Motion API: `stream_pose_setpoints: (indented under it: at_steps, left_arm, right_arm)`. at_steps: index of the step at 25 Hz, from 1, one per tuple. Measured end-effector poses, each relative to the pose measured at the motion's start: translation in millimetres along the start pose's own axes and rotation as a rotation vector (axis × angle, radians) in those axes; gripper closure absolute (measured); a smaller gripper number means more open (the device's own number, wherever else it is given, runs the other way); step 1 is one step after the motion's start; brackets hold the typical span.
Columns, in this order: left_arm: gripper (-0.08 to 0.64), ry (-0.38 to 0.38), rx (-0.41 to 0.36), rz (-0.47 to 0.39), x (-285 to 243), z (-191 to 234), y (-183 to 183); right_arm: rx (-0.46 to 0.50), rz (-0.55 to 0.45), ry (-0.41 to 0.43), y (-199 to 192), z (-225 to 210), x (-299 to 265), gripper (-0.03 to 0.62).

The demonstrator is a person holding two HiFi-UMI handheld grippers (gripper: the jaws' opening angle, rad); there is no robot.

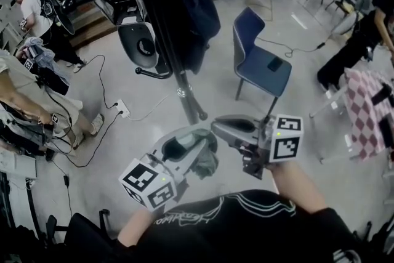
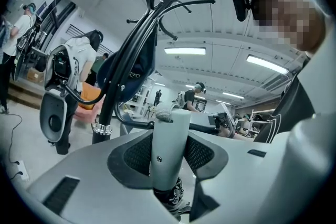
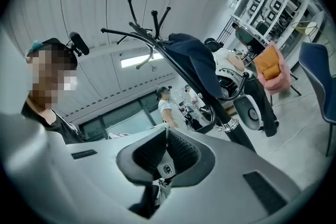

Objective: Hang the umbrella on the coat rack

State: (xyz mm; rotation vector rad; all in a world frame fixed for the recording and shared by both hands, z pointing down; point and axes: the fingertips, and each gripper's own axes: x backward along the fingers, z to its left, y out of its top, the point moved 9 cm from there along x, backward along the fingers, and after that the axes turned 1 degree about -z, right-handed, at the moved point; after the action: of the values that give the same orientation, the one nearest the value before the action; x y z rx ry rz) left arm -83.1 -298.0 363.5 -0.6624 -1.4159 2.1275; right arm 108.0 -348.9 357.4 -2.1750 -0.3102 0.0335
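Left gripper view, left hand-held gripper (image 2: 169, 157) clamped on umbrella handle (image 2: 170, 128), right hand-held gripper (image 3: 167, 153) pinching strap (image 3: 166, 134)

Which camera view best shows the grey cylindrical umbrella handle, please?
The left gripper view: the grey cylindrical umbrella handle stands upright, clamped between the left gripper's pads. The head view shows only the bunched canopy; the right gripper view only a thin strap.
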Motion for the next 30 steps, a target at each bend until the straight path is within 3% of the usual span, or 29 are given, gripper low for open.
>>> stream_pose_setpoints:
  at_steps: [18,30]
  left_arm:
    - [0.405,0.047,0.039,0.041,-27.5,35.9,-19.6]
    - [0.403,0.11,0.057,0.068,-43.8,62.8,-37.2]
  right_arm:
    - [-0.041,0.034,-0.067,-3.7,-43.4,-7.4,0.568]
    - [-0.082,0.062,-0.057,-5.9,-73.3,-18.7,0.568]
